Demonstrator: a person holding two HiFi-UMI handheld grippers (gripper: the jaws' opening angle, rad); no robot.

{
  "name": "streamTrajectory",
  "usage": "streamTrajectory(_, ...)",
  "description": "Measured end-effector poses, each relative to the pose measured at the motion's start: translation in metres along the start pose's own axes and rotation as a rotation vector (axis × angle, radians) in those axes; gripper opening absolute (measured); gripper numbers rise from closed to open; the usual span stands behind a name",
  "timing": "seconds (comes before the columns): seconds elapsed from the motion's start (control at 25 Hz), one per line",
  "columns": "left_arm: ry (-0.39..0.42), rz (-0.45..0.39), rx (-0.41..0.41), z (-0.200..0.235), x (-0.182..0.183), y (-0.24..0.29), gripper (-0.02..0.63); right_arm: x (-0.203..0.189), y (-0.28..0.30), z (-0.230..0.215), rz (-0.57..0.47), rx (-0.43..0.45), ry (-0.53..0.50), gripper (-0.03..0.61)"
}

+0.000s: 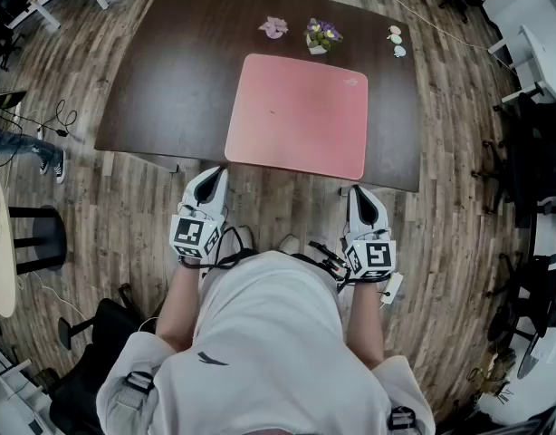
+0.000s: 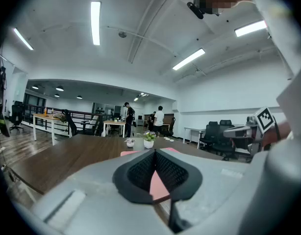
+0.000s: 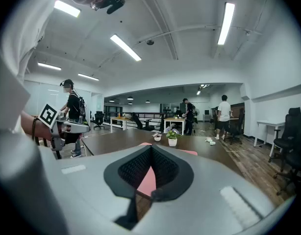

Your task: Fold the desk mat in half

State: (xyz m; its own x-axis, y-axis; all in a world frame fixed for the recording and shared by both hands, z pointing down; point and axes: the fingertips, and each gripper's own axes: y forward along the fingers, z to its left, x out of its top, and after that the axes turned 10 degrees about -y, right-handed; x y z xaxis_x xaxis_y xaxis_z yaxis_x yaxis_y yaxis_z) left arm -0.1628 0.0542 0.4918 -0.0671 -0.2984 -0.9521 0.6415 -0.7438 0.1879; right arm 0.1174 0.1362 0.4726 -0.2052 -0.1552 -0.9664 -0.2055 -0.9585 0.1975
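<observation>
rectangular pink desk mat [image 1: 296,116]: lying flat and unfolded on the dark brown wooden table [image 1: 169,80], its near edge close to the table's front edge. left gripper [image 1: 211,181]: jaws closed together, nothing between them, tip just short of the mat's near left corner. right gripper [image 1: 361,199]: jaws likewise closed and empty, held below the near right corner, clear of the table. beyond the mat's far edge: a small potted plant with purple flowers [image 1: 321,36], a pink ornament [image 1: 273,27], two small pale round items [image 1: 397,42]. wood plank floor [image 1: 124,225] surrounds.
</observation>
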Motion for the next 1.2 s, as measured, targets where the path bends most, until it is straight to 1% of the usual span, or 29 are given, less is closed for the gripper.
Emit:
streamTrajectory(0.32,-0.004,0.001,0.0,0.005,-0.001,-0.005,0.006,0.0,-0.004,0.002,-0.001,-0.01,0.007,0.0)
streamTrajectory(0.64,0.002,0.001,0.007,0.006,-0.001,-0.006,0.006,0.006,-0.003,0.004,-0.046,0.007,-0.003,0.003)
streamTrajectory(0.88,0.016,0.004,0.035,0.005,0.003,0.0,0.006,0.0,-0.006,-0.006,-0.038,0.027,0.002,0.005)
streamTrajectory(1.0,0.021,0.002,0.058,0.003,0.005,0.003,0.006,0.002,-0.004,-0.013,-0.054,0.042,-0.002,0.004)
streamTrajectory(1.2,0.026,-0.006,0.087,-0.012,0.004,0.015,0.006,0.003,-0.001,-0.032,-0.063,0.079,-0.032,0.003)
